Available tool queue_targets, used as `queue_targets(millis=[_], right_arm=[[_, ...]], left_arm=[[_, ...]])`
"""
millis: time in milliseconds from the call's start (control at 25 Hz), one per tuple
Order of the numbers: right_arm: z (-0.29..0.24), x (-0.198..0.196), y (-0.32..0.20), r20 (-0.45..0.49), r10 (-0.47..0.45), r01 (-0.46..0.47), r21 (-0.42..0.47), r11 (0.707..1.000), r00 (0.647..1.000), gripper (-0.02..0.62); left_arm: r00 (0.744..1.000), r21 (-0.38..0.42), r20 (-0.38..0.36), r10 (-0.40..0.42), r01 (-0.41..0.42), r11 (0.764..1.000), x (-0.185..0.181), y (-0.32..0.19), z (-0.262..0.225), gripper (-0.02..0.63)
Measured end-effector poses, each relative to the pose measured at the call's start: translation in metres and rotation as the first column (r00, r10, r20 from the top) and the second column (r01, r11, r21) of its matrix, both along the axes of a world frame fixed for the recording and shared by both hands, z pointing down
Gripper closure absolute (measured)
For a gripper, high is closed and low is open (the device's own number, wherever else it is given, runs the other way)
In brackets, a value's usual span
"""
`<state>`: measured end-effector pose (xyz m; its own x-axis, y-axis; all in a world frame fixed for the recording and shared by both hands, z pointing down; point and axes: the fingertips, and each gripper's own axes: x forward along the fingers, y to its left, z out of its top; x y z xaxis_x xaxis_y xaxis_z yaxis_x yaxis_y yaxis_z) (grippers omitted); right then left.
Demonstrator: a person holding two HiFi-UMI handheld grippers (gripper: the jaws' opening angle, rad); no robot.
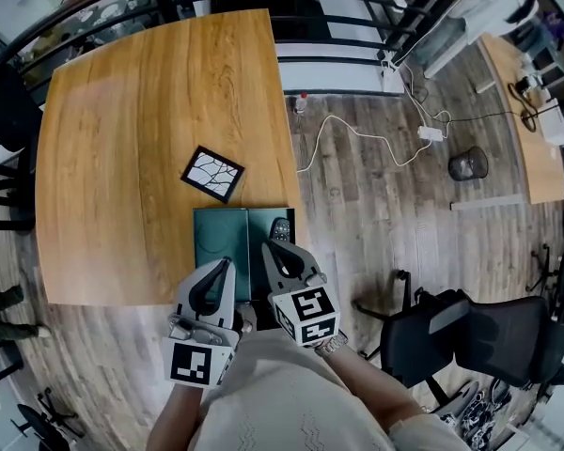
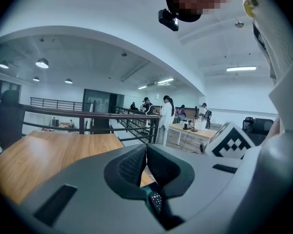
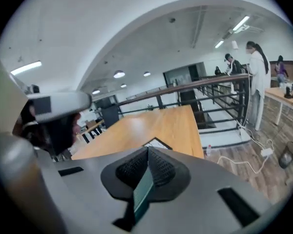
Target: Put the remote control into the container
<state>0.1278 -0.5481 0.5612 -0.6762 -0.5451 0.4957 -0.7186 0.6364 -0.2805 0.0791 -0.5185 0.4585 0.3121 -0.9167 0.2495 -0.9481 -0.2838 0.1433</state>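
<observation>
Remote (image 1: 280, 228) lies in the green container (image 1: 221, 242), on its 3 o'clock side, at the table's (image 1: 122, 158) 5 o'clock edge. Left gripper (image 1: 227, 263) hovers above with jaws pressed together, empty. Right gripper (image 1: 268, 246) has its jaws closed tight too, holding nothing.

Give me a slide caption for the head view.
Left gripper and right gripper at a dark green rectangular container, black remote control at its right side, on a wooden table.

The wooden table (image 1: 141, 139) carries a black-framed tile (image 1: 212, 173) and, at its near edge, a green container (image 1: 221, 242).
</observation>
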Motion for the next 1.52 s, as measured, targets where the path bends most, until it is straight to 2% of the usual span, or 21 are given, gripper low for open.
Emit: queue_targets(millis=[80,160,240,320,400,640,800,920,1080,1160,1440,1520], right_arm=[[-0.042,-0.011,0.012,0.112,-0.105,0.094,0.094,0.991,0.988,0.577],[-0.083,-0.018,0.025,0.21,-0.198,0.16,0.185,0.97,0.957,0.577],[-0.118,-0.015,0.031,0.257,-0.21,0.138,0.271,0.953,0.943,0.577],[-0.152,-0.011,0.03,0.307,-0.175,0.056,0.359,0.931,0.935,0.577],[-0.167,-0.007,0.03,0.329,-0.149,0.006,0.399,0.917,0.933,0.577],[-0.15,0.004,0.036,0.299,-0.102,-0.017,0.371,0.929,0.949,0.577],[-0.129,0.009,0.041,0.213,-0.093,0.015,0.343,0.939,0.973,0.577],[-0.121,0.014,0.038,0.195,-0.056,-0.011,0.327,0.945,0.979,0.577],[-0.109,0.029,0.027,0.175,0.029,-0.076,0.269,0.96,0.984,0.577],[-0.106,0.032,0.024,0.172,0.055,-0.098,0.251,0.963,0.984,0.577],[-0.097,0.021,0.029,0.155,0.039,-0.074,0.228,0.971,0.987,0.577],[-0.096,0.015,0.031,0.149,0.026,-0.06,0.227,0.972,0.988,0.577]], left_arm=[[1.0,0.011,-0.013,0.013,-0.013,1.0,0.004,0.001,-0.007,0.592],[0.998,0.016,-0.003,0.057,-0.057,0.998,0.009,0.005,-0.01,0.592],[0.997,0.03,-0.006,0.082,-0.081,0.996,0.015,0.009,-0.016,0.592],[0.995,0.047,-0.003,0.099,-0.099,0.994,0.02,0.012,-0.023,0.592],[0.993,0.057,-0.01,0.114,-0.113,0.992,0.024,0.015,-0.026,0.592],[0.99,0.044,-0.04,0.134,-0.133,0.99,0.029,0.021,-0.019,0.592],[0.988,0.058,-0.046,0.147,-0.145,0.988,0.029,0.011,-0.019,0.592],[0.985,0.075,-0.034,0.166,-0.163,0.984,0.033,0.005,-0.022,0.592],[0.987,0.071,-0.079,0.143,-0.138,0.988,0.032,0.002,-0.024,0.592],[0.985,0.056,-0.055,0.163,-0.16,0.985,0.029,0.005,-0.017,0.592],[0.987,0.056,-0.041,0.158,-0.156,0.986,0.023,0.011,-0.013,0.592],[0.989,0.059,-0.057,0.136,-0.133,0.989,0.019,0.012,-0.015,0.592]])
